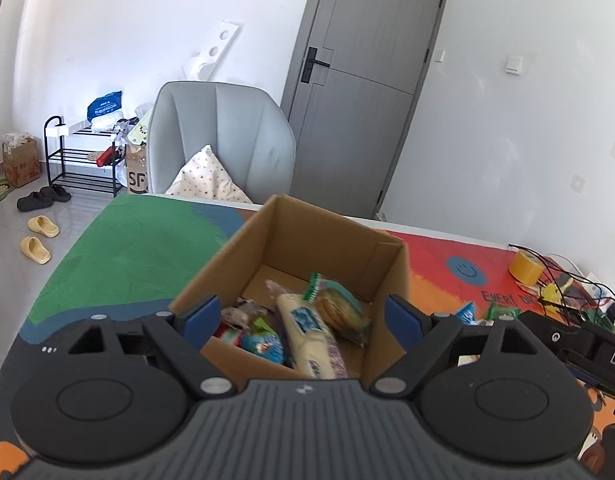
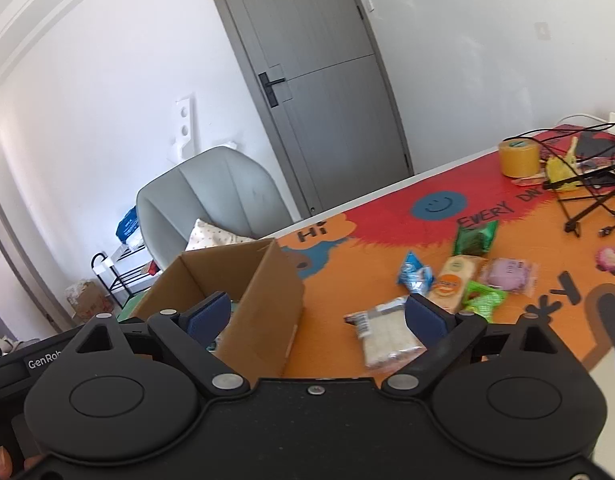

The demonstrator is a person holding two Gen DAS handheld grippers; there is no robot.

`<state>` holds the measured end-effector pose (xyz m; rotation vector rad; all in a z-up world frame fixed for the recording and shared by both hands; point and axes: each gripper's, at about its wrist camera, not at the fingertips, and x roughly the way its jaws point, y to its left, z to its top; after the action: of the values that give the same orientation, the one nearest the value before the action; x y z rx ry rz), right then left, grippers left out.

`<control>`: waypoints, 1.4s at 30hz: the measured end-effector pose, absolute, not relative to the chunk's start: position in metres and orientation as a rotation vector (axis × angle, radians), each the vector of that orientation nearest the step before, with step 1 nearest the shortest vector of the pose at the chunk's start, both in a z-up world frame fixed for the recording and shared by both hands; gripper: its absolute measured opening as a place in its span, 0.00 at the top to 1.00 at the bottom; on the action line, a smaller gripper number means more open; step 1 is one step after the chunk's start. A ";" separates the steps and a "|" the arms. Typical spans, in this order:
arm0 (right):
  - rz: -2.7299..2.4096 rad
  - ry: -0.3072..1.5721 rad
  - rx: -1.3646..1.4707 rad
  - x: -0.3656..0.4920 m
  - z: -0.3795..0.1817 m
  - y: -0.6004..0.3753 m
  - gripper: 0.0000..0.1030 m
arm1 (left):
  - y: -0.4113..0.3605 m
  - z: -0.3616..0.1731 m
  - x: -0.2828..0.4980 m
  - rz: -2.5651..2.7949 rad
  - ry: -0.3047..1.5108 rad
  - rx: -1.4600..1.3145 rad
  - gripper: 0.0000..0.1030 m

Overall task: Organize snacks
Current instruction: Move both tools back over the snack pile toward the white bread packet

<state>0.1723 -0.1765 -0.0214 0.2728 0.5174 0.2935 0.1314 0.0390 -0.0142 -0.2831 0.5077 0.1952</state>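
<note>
Blue pads show on both sets of jaws, and both stand wide apart with nothing held. Under the left gripper (image 1: pixel 301 314) sits the cardboard box (image 1: pixel 307 236) with snacks (image 1: pixel 307 328) inside. Near the right gripper (image 2: pixel 317 316), more snack packs (image 2: pixel 453 284) lie on the bench (image 2: pixel 387 240).

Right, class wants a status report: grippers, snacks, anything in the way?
Left gripper open, empty, over box. Right gripper open, empty. Snacks in box; more loose on mat. Nothing blocking.
</note>
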 end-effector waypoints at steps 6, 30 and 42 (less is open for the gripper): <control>0.257 0.512 0.296 0.161 -0.023 -0.206 0.05 | 0.007 -0.011 0.125 0.159 0.501 -0.244 0.13; 0.159 0.511 0.396 0.162 -0.040 -0.296 0.03 | -0.071 -0.016 0.139 0.098 0.513 -0.191 0.13; 0.141 0.558 0.423 0.187 -0.061 -0.314 0.04 | -0.093 -0.039 0.169 0.085 0.573 -0.182 0.13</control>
<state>0.1868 -0.3136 -0.0614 0.4226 0.5576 0.1411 0.1692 -0.0927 -0.0385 -0.1818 0.5735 0.0849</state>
